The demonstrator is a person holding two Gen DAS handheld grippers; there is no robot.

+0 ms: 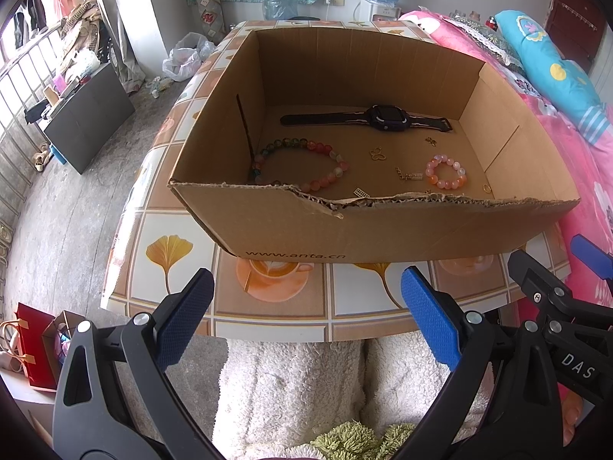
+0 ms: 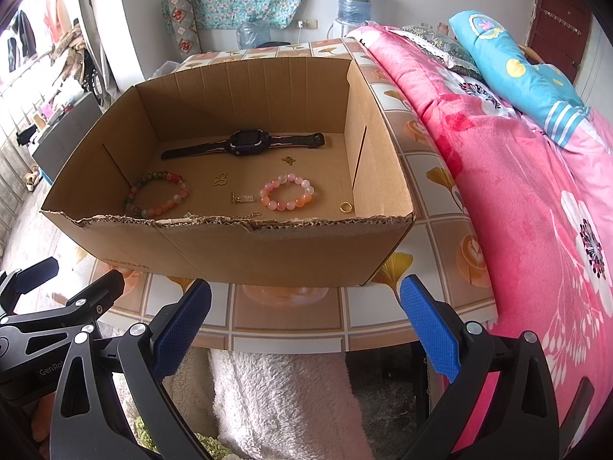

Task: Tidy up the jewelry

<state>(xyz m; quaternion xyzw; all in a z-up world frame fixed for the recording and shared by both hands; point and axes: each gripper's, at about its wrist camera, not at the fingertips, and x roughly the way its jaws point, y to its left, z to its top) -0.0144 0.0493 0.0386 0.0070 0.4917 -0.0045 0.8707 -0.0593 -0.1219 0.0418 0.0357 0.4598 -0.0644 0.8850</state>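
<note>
In the left wrist view, the left gripper (image 1: pixel 306 306) hangs at the bottom of the frame, its blue pads spread and empty. Mid-frame, the cardboard box (image 1: pixel 383 230) on the tiled table (image 1: pixel 180 245) holds, left to right, a large bead bracelet (image 1: pixel 299 165), a black watch (image 1: pixel 387 117) and a small pink bracelet (image 1: pixel 446 172). In the right wrist view, the right gripper (image 2: pixel 304 306) is equally spread and empty.

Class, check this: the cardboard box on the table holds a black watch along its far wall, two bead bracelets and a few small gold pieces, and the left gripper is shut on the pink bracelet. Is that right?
Not quite. The left gripper is open and empty, held short of the cardboard box; the left wrist view shows it. The pink bracelet lies untouched inside, with the black watch and multicoloured bracelet.
</note>
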